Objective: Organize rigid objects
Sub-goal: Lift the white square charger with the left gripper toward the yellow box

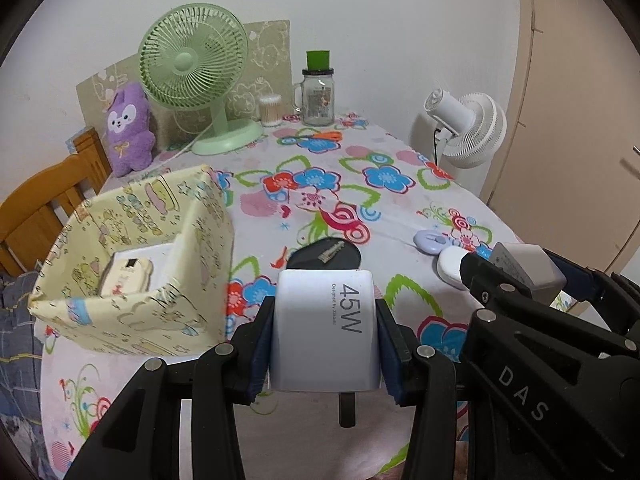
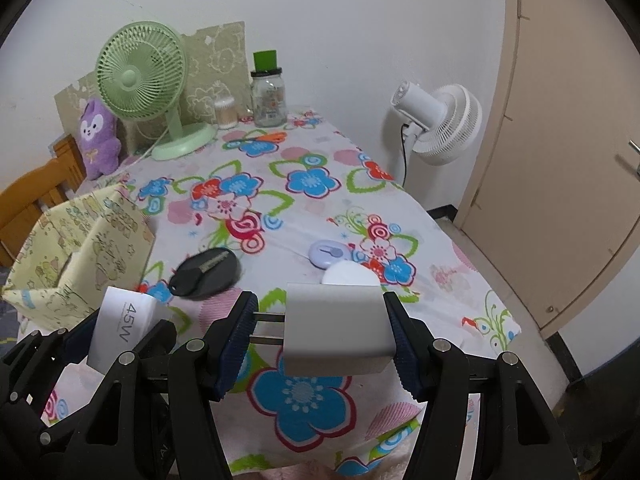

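The 45W charger [image 1: 325, 330] sits clamped between the pads of the left gripper [image 1: 325, 344], above the tabletop's near edge, prongs toward the camera. Beside it, the right gripper [image 2: 320, 340] squeezes a grey charger [image 2: 336, 326], its 2 prongs against the left pad. The yellow box [image 1: 132, 264] stands at the left edge; a black mouse [image 2: 206, 272] lies mid-table.

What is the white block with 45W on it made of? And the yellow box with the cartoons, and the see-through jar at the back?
The 45W charger looks like smooth hard plastic with a soft sheen. The yellow box seems to be cardboard covered in printed paper; its edges are creased and taped. The jar looks like clear glass, though it could be plastic.
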A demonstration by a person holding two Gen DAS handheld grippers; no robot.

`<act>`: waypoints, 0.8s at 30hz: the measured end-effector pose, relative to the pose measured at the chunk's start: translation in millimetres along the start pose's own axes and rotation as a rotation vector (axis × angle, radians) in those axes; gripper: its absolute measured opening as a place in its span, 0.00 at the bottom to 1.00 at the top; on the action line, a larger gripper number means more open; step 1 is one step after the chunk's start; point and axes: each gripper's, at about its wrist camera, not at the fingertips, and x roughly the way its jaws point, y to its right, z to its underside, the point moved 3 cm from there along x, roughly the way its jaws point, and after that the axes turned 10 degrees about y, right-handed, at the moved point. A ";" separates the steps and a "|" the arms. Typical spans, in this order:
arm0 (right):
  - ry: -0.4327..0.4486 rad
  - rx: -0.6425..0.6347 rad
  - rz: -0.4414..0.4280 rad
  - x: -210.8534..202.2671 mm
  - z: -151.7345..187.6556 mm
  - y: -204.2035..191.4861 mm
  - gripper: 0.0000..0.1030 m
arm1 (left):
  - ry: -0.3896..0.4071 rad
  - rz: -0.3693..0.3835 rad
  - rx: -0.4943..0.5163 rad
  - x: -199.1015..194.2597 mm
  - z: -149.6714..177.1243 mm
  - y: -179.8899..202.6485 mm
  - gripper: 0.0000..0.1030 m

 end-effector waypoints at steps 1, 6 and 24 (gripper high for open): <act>0.004 -0.001 -0.001 -2.1 -2.1 -1.4 0.64 | 0.003 -0.001 0.000 -1.7 -1.3 -1.3 0.46; 0.016 -0.003 -0.009 -7.3 -12.2 -9.6 0.64 | 0.012 -0.010 0.000 -7.6 -9.5 -8.3 0.46; 0.053 -0.039 -0.029 -22.3 -44.9 -39.7 0.64 | 0.052 -0.031 0.001 -24.4 -38.0 -35.8 0.46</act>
